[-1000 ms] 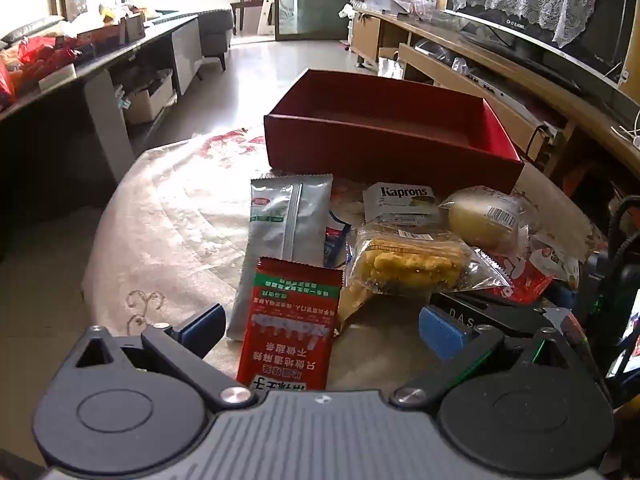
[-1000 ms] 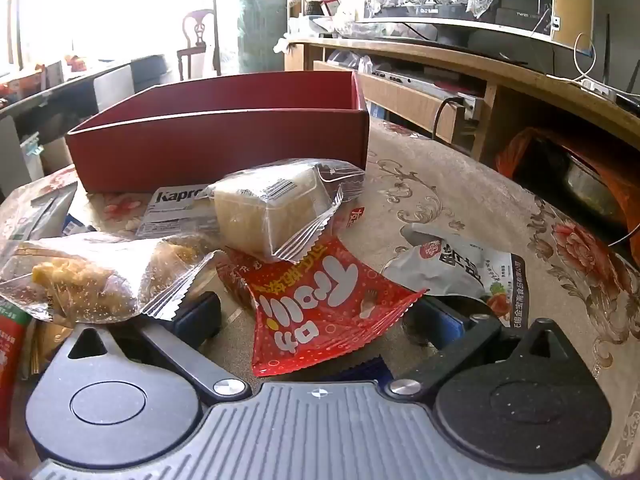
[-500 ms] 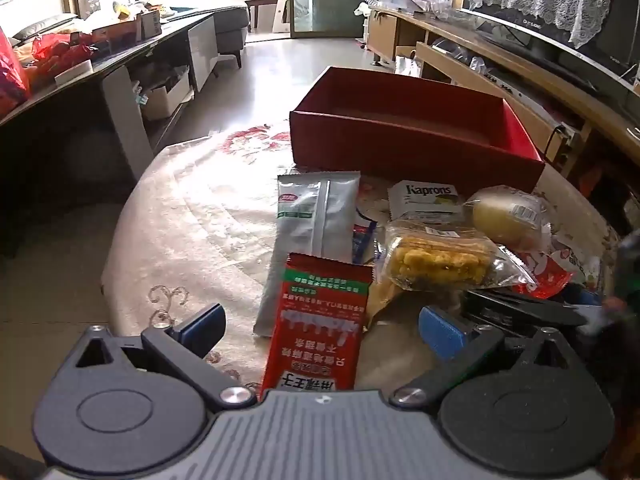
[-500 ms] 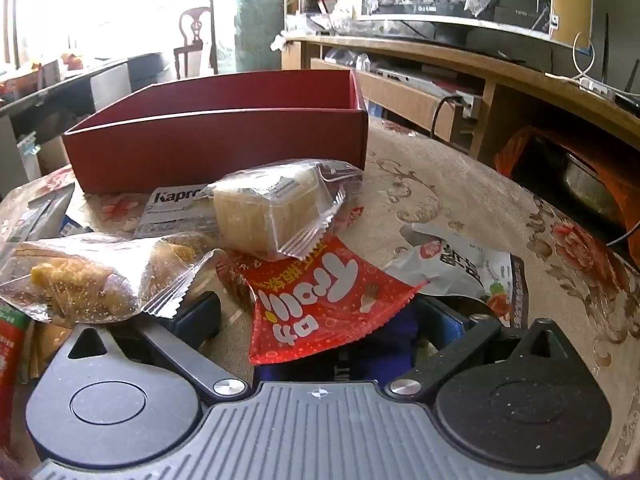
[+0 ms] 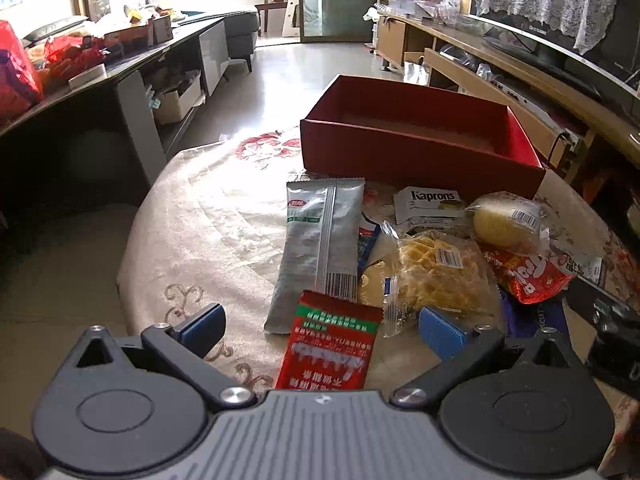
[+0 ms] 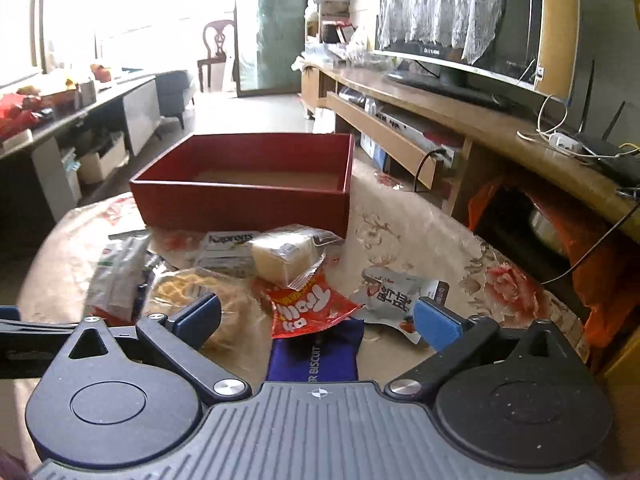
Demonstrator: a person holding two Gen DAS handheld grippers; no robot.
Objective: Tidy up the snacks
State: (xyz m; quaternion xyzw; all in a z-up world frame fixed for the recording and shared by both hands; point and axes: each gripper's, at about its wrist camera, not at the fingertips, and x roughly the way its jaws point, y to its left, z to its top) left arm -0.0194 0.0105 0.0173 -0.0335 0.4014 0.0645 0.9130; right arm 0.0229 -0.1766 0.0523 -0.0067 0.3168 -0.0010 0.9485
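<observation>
Both grippers have pulled back and risen since a second ago: the right gripper [image 6: 316,320], which then hung low with the red Pocky-style packet between its fingers, now sits higher, and a dark blue biscuit pack [image 6: 316,354] has come into sight under that packet. The left gripper [image 5: 320,326] has also backed off, so more of the pile shows.

A round table under a beige flowered cloth [image 5: 224,216] stands in a living room with a long wooden TV bench [image 6: 460,120] on one side and a dark cluttered counter [image 5: 100,76] on the other.

The open red box [image 5: 420,156] sits at the far side, nothing visible inside. The snacks lie heaped just before it: a long silver sachet [image 5: 320,248], a clear bag of yellow crisps [image 5: 440,276], a wrapped pale cake [image 5: 504,224], a white Kaprons pack [image 5: 428,208], the red packet [image 6: 308,308], and a red-green sachet [image 5: 332,348] between the left fingers.

Both grippers stand wide apart, gripping nothing.
</observation>
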